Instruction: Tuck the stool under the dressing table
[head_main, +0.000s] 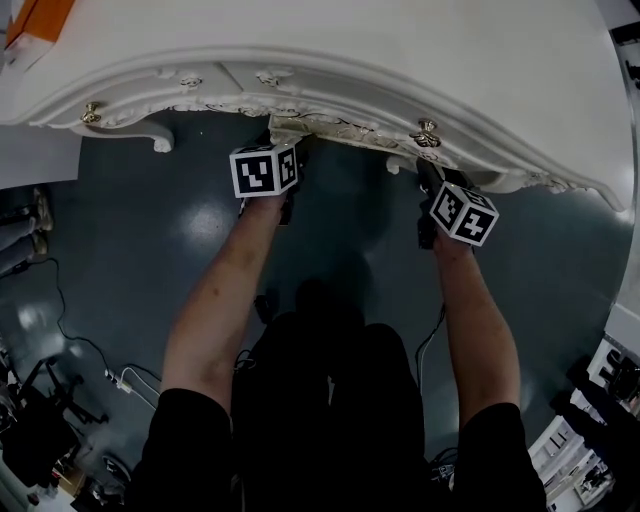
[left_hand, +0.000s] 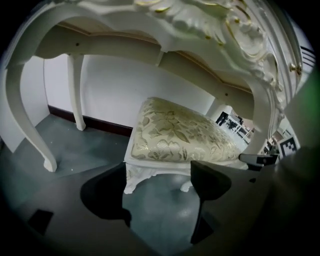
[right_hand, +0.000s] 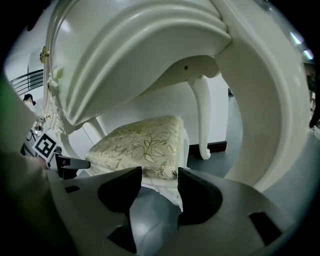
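Stool (left_hand: 180, 132), gold-patterned cushion on a white carved frame, sits under the dressing table (head_main: 400, 60), just ahead of both grippers. Left gripper (left_hand: 159, 169): jaws wide, framing the stool's near rail, nothing pinched. Right gripper (right_hand: 160, 174): jaws narrower, stool's corner showing in the gap, no clamp that we can see. Carved apron (left_hand: 220, 25) hangs above both. A curved table leg (left_hand: 30, 120) stands left of the left gripper, another leg (right_hand: 265, 100) right of the right gripper. White wall (left_hand: 115, 85) lies beyond. We note cables (head_main: 75, 340) on the grey floor (head_main: 180, 250), well behind the grippers.

Glossy grey floor (head_main: 190, 235), white wall (left_hand: 125, 95)
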